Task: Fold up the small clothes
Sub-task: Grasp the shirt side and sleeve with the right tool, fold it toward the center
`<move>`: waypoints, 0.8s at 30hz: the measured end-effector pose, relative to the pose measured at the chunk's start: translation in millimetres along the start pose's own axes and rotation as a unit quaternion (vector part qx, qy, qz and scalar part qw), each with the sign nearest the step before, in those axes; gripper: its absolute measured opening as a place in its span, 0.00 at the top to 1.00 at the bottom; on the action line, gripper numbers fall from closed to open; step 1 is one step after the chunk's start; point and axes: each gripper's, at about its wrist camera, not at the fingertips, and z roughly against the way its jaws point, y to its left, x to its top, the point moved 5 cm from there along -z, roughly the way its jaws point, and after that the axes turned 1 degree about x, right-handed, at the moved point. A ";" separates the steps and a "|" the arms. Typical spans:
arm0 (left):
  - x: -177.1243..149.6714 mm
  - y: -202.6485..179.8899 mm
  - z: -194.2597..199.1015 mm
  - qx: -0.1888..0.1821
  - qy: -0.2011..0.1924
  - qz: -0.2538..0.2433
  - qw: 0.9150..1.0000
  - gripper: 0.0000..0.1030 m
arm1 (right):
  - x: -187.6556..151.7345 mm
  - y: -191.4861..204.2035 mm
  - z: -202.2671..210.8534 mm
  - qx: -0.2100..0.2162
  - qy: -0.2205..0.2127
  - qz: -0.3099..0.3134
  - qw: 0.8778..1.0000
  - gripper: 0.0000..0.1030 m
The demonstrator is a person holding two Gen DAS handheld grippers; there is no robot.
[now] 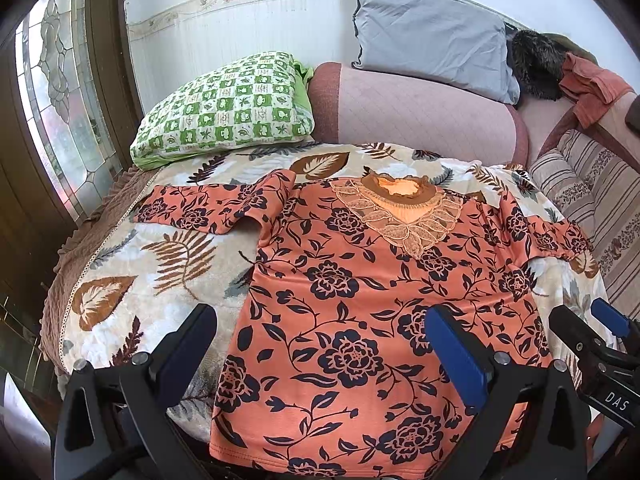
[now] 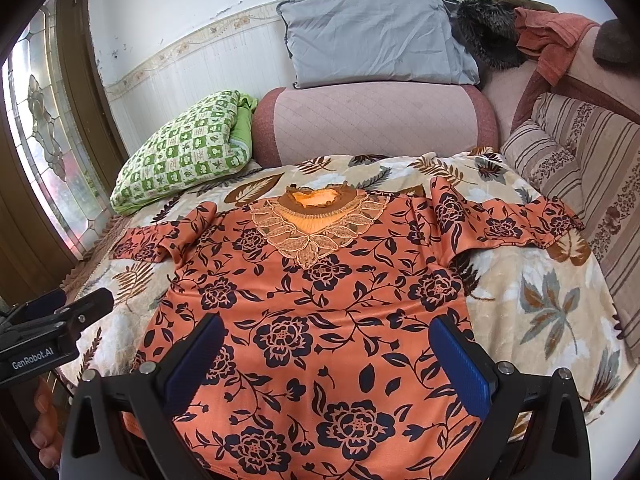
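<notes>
Left gripper (image 1: pixel 320 354) and right gripper (image 2: pixel 330 360): both released, empty, above blouse (image 2: pixel 312 320) hem. Collar-to-hem axis runs straight away; each sleeve outboard of its nearer gripper.

One orange floral blouse (image 1: pixel 360 300), one leaf-print blanket (image 1: pixel 160 264), three pillows: green-checked (image 1: pixel 228 108), grey (image 1: pixel 432 36), striped (image 2: pixel 560 152)
</notes>
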 end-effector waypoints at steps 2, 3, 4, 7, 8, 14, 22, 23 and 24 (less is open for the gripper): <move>0.0 0.4 0.3 -0.001 0.000 0.000 1.000 0.00 | 0.5 0.5 0.3 0.000 0.000 0.000 1.000 0.00; 0.0 0.6 0.3 -0.001 0.000 0.000 1.000 0.00 | 0.5 0.5 0.5 0.000 0.000 0.001 1.000 0.00; 0.0 0.6 0.2 -0.001 0.000 0.000 1.000 0.00 | 0.0 0.7 0.5 -0.001 0.000 0.001 1.000 0.00; -0.6 1.9 -1.4 -0.007 0.004 0.001 1.000 0.00 | -0.5 0.7 0.7 0.002 0.000 -0.002 1.000 0.00; -2.3 3.5 -5.3 -0.018 0.011 0.004 1.000 0.00 | -0.8 -0.2 0.0 0.004 0.001 -0.004 1.000 0.00; -28.2 17.3 -52.9 -0.038 0.094 0.011 0.995 0.00 | -1.6 -43.5 -4.3 -0.008 -0.006 -0.043 0.999 0.00; -61.6 7.2 -114.5 -0.052 0.184 0.014 0.981 0.00 | 17.1 -241.4 -45.2 -0.012 -0.034 -0.252 0.967 0.00; -62.2 5.2 -120.5 -0.049 0.189 0.009 0.981 0.00 | 18.6 -264.1 -53.4 -0.009 -0.034 -0.281 0.959 0.00; -61.8 3.0 -126.6 -0.047 0.192 0.003 0.980 0.00 | 20.8 -290.3 -63.1 0.004 -0.038 -0.319 0.947 0.00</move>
